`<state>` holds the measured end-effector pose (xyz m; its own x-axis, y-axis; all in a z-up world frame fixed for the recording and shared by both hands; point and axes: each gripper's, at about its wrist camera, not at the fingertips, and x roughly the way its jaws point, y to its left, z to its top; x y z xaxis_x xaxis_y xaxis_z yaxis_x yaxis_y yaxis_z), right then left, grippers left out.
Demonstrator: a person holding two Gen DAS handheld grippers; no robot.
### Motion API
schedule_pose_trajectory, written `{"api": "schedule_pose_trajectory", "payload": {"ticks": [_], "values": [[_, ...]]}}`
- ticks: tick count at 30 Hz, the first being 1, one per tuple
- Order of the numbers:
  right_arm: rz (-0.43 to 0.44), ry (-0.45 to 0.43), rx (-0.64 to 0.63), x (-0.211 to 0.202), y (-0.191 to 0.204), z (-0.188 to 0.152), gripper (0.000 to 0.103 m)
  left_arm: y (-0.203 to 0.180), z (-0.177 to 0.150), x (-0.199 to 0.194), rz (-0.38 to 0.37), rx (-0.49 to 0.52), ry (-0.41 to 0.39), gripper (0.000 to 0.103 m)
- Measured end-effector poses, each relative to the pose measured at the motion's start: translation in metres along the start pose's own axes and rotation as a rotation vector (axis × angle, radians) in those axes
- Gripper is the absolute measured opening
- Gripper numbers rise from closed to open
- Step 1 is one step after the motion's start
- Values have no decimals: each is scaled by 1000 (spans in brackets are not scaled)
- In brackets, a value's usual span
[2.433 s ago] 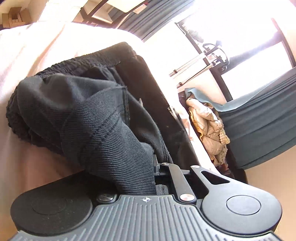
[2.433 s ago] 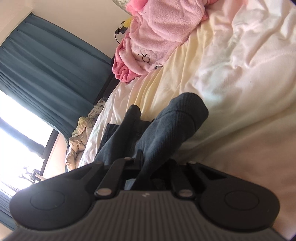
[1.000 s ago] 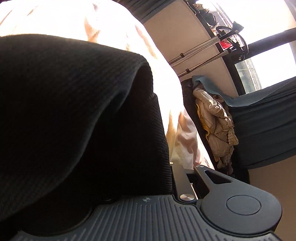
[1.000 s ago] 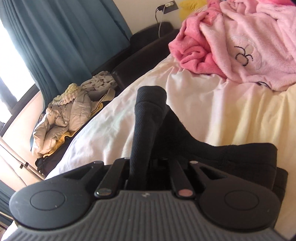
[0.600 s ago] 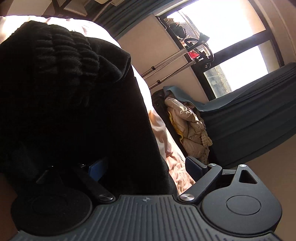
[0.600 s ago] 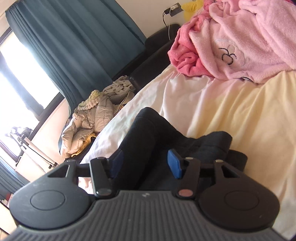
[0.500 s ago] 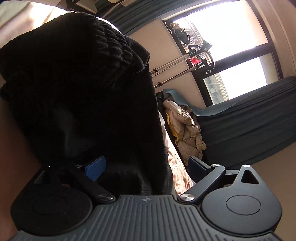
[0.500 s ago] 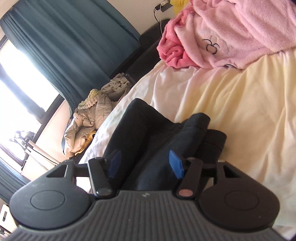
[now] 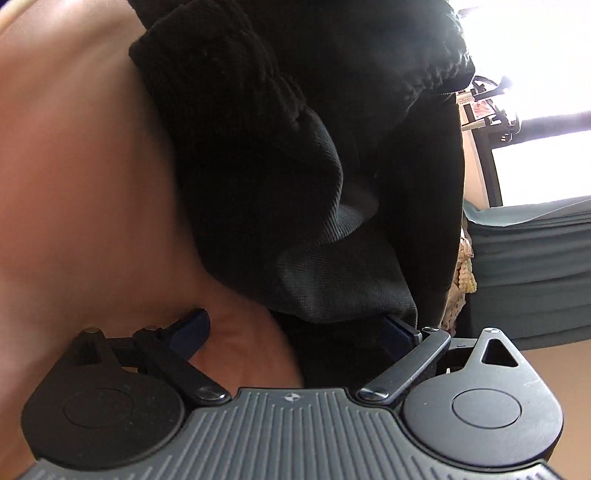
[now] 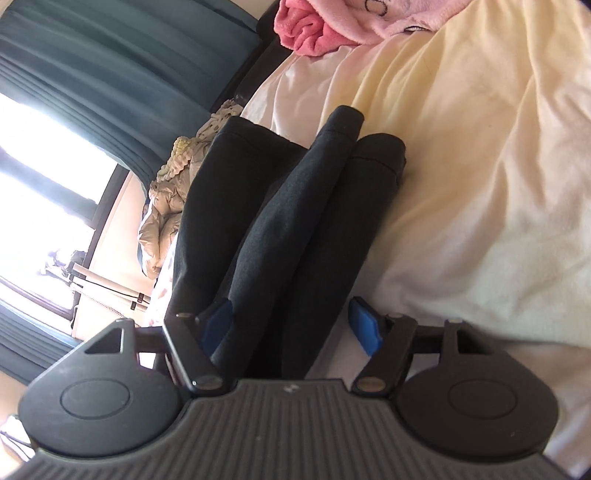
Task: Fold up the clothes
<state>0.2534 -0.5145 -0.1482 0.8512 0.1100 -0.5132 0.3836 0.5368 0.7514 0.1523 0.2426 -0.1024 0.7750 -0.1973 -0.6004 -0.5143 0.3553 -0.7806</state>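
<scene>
The black trousers (image 10: pixel 295 221) lie folded on the bed (image 10: pixel 480 166). The left gripper (image 9: pixel 295 328) stands wide, empty; the right gripper (image 10: pixel 291 325) is opening, cloth between its jaws. Tidying remains.

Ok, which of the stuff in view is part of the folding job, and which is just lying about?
Job:
- black trousers
- left gripper, open
- right gripper, jaws opening, trousers between them

Lying about:
- pink blanket
- beige jacket
- teal curtain
- cream sheet
</scene>
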Motion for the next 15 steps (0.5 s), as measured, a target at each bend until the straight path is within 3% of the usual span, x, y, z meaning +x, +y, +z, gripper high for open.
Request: {"api": "schedule_pose_trajectory", "payload": {"ticks": [4, 5, 7, 9, 11, 13, 15], "values": [[23, -55, -17, 30, 6, 0, 72, -15, 12, 13, -7, 130, -117, 91], [23, -77, -27, 36, 8, 0, 72, -15, 13, 18, -5, 136, -132, 86], [-5, -108, -37, 44, 13, 1, 52, -9, 18, 23, -3, 114, -150, 65], [-34, -130, -37, 50, 18, 3, 40, -4, 26, 22, -20, 74, -155, 40], [-63, -148, -69, 49, 25, 5, 24, 1, 34, 19, -47, 34, -156, 23], [-63, -170, -90, 37, 37, 8, 14, -4, 41, 10, -69, 36, -159, 16], [-41, -200, -85, 20, 50, 11, 12, -14, 49, -7, -101, 42, -158, 13]]}}
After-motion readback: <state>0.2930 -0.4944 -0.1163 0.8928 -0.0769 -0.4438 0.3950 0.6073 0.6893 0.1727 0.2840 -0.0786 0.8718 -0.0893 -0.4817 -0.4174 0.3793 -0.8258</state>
